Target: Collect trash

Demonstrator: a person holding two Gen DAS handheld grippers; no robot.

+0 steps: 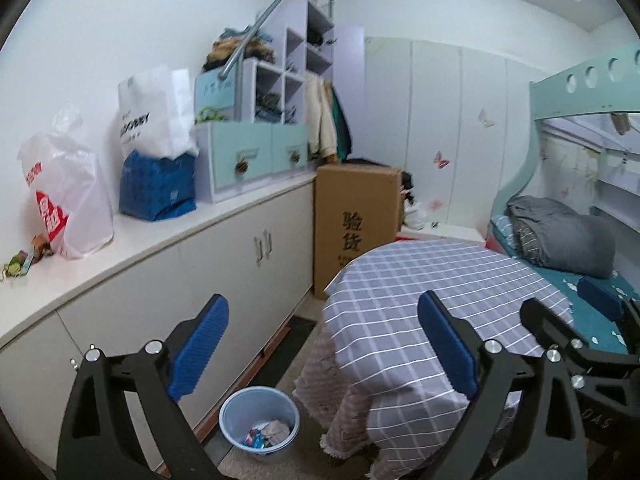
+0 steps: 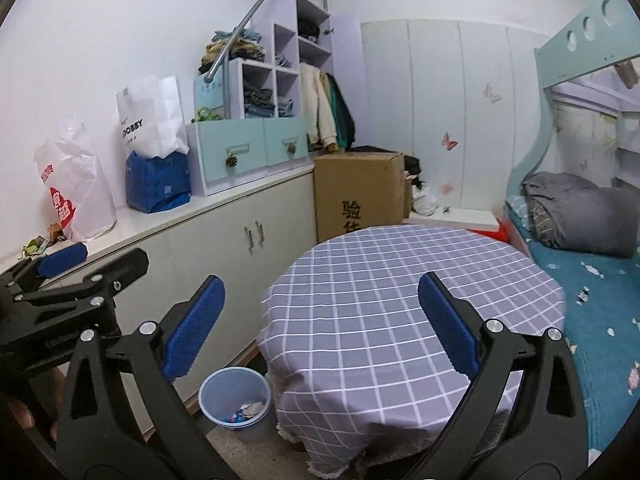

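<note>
Both my grippers hang empty over the room, fingers spread wide.

My left gripper (image 1: 320,348) and right gripper (image 2: 320,328) hold nothing; the trash sits in the blue bin (image 1: 259,420) at lower centre, beside the checked table (image 2: 400,300).

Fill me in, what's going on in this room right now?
A person holds a claw in each hand above the round checked table, collecting trash. The left claw and right claw are both open and empty. The blue bin on the floor, between the table and the white cabinet, already holds some wrappers. A few scraps lie on the cabinet top beside a plastic bag, untouched.
</note>
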